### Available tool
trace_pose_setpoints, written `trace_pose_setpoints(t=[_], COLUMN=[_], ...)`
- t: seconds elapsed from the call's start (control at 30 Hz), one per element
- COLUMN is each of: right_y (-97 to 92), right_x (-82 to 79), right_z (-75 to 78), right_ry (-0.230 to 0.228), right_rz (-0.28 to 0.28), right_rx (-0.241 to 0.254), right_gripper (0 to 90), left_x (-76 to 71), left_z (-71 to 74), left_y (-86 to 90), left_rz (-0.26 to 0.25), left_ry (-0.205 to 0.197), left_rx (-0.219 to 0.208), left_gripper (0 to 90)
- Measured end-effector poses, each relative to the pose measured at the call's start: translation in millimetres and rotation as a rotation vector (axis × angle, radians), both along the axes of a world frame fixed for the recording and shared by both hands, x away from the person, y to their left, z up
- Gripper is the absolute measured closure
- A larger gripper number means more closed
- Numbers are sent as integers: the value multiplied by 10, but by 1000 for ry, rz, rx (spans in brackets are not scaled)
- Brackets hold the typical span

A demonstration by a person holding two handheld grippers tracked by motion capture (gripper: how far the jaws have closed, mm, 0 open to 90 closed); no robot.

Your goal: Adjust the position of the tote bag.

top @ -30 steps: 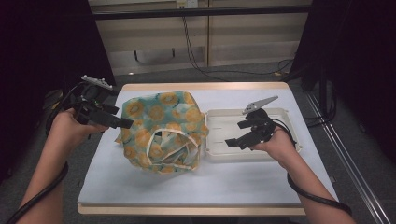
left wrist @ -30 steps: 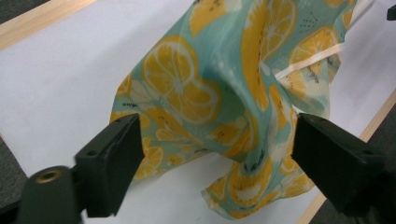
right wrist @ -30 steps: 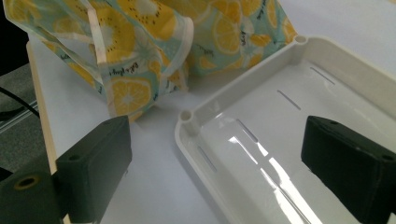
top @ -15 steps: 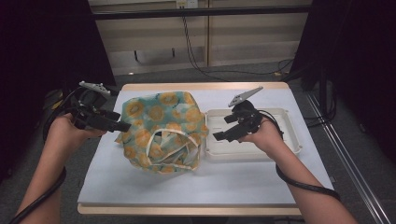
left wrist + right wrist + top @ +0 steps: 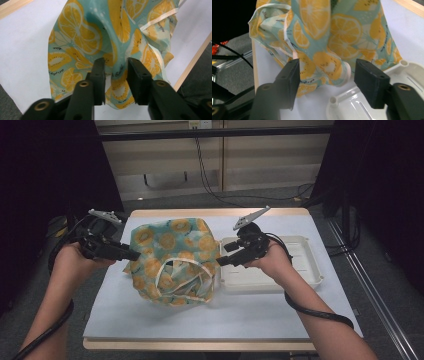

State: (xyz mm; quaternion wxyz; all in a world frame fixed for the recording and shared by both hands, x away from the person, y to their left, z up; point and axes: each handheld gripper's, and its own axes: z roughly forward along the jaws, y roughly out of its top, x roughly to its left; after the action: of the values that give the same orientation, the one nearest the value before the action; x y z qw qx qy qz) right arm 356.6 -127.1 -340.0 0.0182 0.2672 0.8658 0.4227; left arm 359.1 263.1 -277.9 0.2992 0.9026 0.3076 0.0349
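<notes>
Lemon-print cloth bag (image 5: pixel 172 261): mid-table, unmoved. Left gripper (image 5: pixel 131 255): at the bag's left edge as before, jaws just narrowed, fabric fold between them. Right gripper (image 5: pixel 220 256): shifted left off white tray (image 5: pixel 305 270) to bag's right edge, jaws closing, half-wide, not pressing.

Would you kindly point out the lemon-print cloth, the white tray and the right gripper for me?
lemon-print cloth (image 5: pixel 170 255), high view, on its printed top.
white tray (image 5: pixel 310 270), high view, on its right rim.
right gripper (image 5: pixel 327 80), right gripper view, midway between its jaws.
</notes>
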Motion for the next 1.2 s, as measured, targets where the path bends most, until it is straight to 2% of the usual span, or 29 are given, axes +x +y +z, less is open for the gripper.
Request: trace_pose_setpoints(t=[0.13, 0.2, 0.3, 0.53, 0.63, 0.7, 0.77, 0.87, 1.0, 1.1, 1.2], right_y=[72, 108, 152, 148, 114, 96, 75, 37, 3, -19, -20], right_x=[13, 23, 39, 64, 63, 60, 59, 65, 95, 125, 137], right_z=[40, 52, 59, 102, 134, 168, 209, 279, 344, 367, 395], right_ry=[-6, -17, -18, 4, 9, 2, -6, -11, -5, 15, 13], right_rz=[24, 26, 35, 48, 55, 53, 52, 49, 38, 32, 30], right_rx=[24, 16, 0, 26, 37, 27, 30, 40, 53, 81, 79], right_gripper=[529, 542, 624, 899, 900, 900, 900, 900, 900, 900, 900], left_x=[-3, -14, -35, -46, -42, -38, -40, -24, -3, 10, 15], left_z=[-1, 5, 22, 65, 117, 155, 191, 254, 334, 382, 420], left_y=[19, 25, 34, 47, 43, 41, 36, 37, 41, 48, 49], left_rz=[-7, -3, -3, 1, -9, -7, 8, 3, 11, 13, 28], left_ry=[18, 21, 16, 30, 14, 2, 3, -3, -9, -16, -20], left_rx=[-12, -16, -22, -29, -23, -17, -42, -40, -64, -66, -78], left_gripper=[854, 869, 891, 900, 900, 900, 900, 900, 900, 900, 900])
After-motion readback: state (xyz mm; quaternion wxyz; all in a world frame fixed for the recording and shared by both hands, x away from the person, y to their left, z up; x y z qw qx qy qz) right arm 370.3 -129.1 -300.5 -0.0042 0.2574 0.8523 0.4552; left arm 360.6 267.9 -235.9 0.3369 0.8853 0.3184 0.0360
